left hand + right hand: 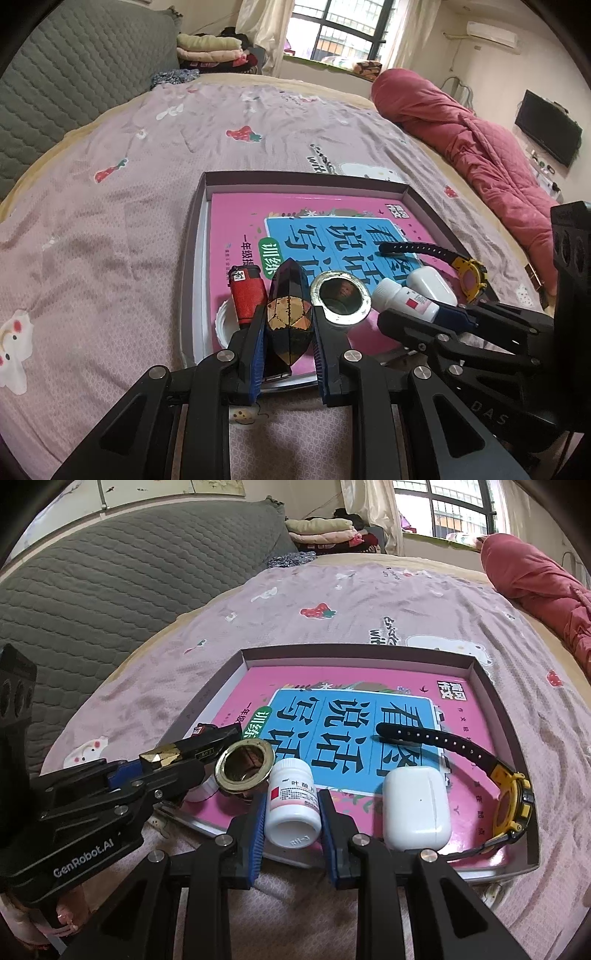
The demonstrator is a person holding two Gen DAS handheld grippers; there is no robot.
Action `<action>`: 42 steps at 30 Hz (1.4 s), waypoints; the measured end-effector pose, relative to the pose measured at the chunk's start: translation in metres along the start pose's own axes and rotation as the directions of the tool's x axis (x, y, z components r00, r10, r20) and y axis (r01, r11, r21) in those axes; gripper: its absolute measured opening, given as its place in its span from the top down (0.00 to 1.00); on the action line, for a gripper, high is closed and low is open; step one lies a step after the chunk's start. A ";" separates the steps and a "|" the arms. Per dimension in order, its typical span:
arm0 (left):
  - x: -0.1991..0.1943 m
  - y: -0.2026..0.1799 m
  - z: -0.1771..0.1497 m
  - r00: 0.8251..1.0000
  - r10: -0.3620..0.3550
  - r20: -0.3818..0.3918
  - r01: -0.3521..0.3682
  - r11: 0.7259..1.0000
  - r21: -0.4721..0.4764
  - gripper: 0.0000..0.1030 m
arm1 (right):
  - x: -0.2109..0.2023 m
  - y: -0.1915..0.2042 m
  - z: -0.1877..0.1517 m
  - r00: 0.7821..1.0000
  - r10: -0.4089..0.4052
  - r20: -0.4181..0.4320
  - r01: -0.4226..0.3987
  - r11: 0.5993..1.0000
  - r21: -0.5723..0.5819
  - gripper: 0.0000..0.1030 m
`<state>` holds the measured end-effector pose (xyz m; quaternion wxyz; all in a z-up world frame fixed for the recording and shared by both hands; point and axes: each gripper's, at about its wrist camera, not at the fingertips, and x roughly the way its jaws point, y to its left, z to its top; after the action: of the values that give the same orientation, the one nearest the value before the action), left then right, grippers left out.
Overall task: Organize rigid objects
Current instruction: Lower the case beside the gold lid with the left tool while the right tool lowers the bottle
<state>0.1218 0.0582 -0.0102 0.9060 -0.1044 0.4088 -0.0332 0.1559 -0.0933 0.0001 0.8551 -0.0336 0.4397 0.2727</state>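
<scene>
A shallow cardboard tray (201, 236) (480, 672) lies on the bed with a pink book (240, 229) (280, 679) inside. My left gripper (289, 325) (173, 760) is shut on a dark faceted crystal (288, 317) (162, 756) at the tray's near edge. My right gripper (292, 812) (448, 314) is shut on a white pill bottle (291, 801) (406, 299) lying on its side. Between them sits a metal ring (340, 297) (244, 762). A red lighter (248, 291) lies left of the crystal. A white earbud case (415, 808) (430, 282) and a yellow-and-black watch (511, 801) (469, 273) lie to the right.
The bed carries a pink printed sheet (110, 229) (554, 738). A grey quilted headboard (66, 85) (110, 583) stands to the left, a red quilt (480, 147) (535, 576) along the right, and folded clothes (210, 51) by the window. A white cap (223, 321) peeks beside the lighter.
</scene>
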 end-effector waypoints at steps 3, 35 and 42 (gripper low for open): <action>0.000 0.002 0.000 1.000 -0.014 0.000 0.014 1.000 -0.011 0.78 | 0.002 0.001 0.000 1.000 -0.011 -0.009 0.011 1.000 -0.005 0.74; 0.000 0.006 0.000 1.000 0.019 0.017 -0.019 1.000 -0.011 0.72 | -0.001 -0.006 -0.009 1.000 -0.024 -0.013 0.024 0.999 0.027 0.66; -0.003 0.002 -0.002 0.999 0.037 0.016 -0.037 0.999 0.000 0.67 | -0.014 -0.009 -0.009 0.999 -0.047 0.012 0.047 0.998 0.040 0.61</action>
<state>0.1182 0.0604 -0.0091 0.9098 -0.0971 0.4032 -0.0156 0.1471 -0.1103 0.0038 0.8647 -0.0251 0.4384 0.2440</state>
